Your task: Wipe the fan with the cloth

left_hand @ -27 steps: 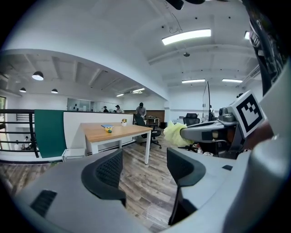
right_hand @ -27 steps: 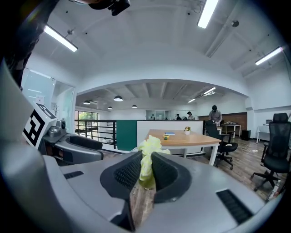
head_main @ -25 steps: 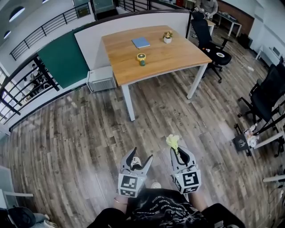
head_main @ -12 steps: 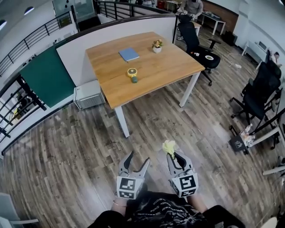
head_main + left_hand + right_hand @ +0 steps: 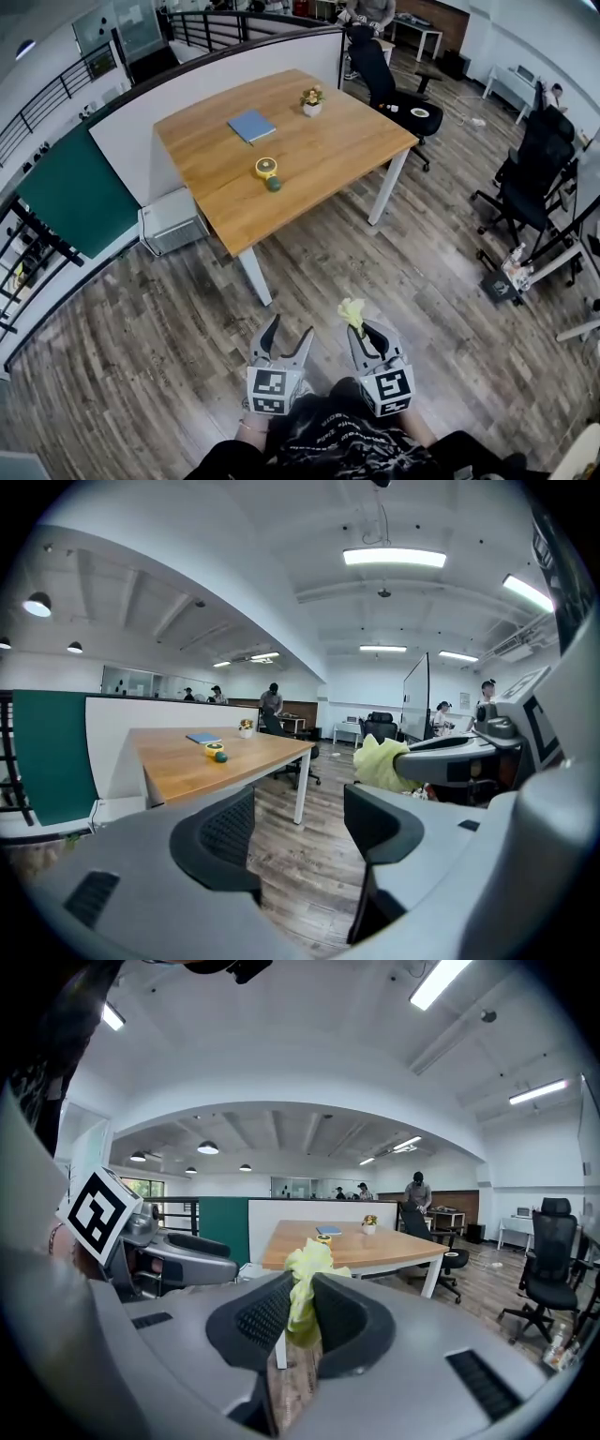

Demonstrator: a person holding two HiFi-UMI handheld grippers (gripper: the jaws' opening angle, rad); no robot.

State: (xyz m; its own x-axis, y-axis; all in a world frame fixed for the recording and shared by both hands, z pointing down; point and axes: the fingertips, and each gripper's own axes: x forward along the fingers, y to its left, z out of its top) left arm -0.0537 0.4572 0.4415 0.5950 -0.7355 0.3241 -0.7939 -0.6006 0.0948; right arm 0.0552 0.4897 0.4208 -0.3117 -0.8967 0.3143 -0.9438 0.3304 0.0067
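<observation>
Cloth (image 5: 352,312) in right gripper (image 5: 364,330); left gripper (image 5: 291,328) wide, empty; fan (image 5: 266,169) on table (image 5: 328,141).

surface (image 5: 319,150): wooden top, white legs, on plank floor (image 5: 141,356), well ahead of the fingers (image 5: 268,336) | fan (image 5: 267,171): yellow, nearest the fingers | blue book (image 5: 251,126): beyond fan | potted plant (image 5: 311,100): farthest from the fingers, right of book

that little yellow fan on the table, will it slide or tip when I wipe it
Likely light: the fan looks small beside the notebook, so it may slide on the smooth table. Its round head over a small base may tip.
</observation>
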